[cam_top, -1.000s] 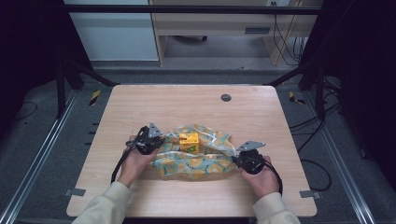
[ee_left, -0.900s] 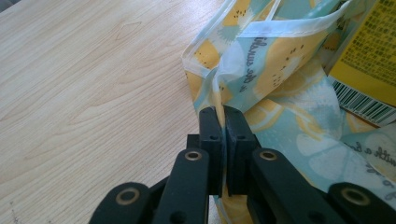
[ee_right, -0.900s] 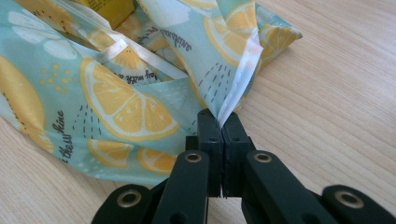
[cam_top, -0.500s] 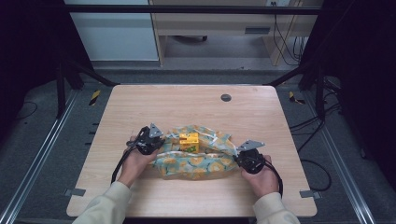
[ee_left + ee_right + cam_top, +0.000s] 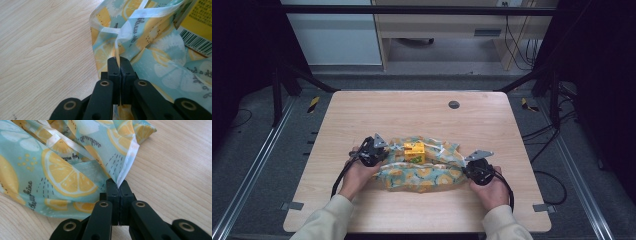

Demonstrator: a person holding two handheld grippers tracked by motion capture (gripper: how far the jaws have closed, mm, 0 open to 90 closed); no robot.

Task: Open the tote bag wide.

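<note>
Lying across the near half of the wooden table (image 5: 362, 115) is a cloth (image 5: 422, 172) printed with lemon slices on pale blue, bunched into a long low heap. All places here are told from that cloth.

A yellow box (image 5: 414, 151) sits on the cloth's far side, about the middle of its length, partly tucked into the folds. In the left gripper view the box (image 5: 200, 25) shows a barcode on one face, and cloth lies over part of it.

The left gripper (image 5: 371, 152) is at the cloth's left end, held in the person's left hand (image 5: 357, 175). Its jaws are pressed together on a white-hemmed edge of the cloth (image 5: 130, 32), which rises out from between the jaw tips of the left gripper (image 5: 120, 62) and fans away from them.

The right gripper (image 5: 479, 170) is at the cloth's right end, held in the person's right hand (image 5: 493, 192). Its jaws are likewise pinched tight on a hemmed corner of the cloth (image 5: 62, 177), which comes up from between the tips of the right gripper (image 5: 119, 184) and spreads to the left in that view.

Between the two grippers the cloth sags onto the table in loose folds. A small dark round spot (image 5: 454, 104) lies in the tabletop well beyond the cloth, toward the far edge.
</note>
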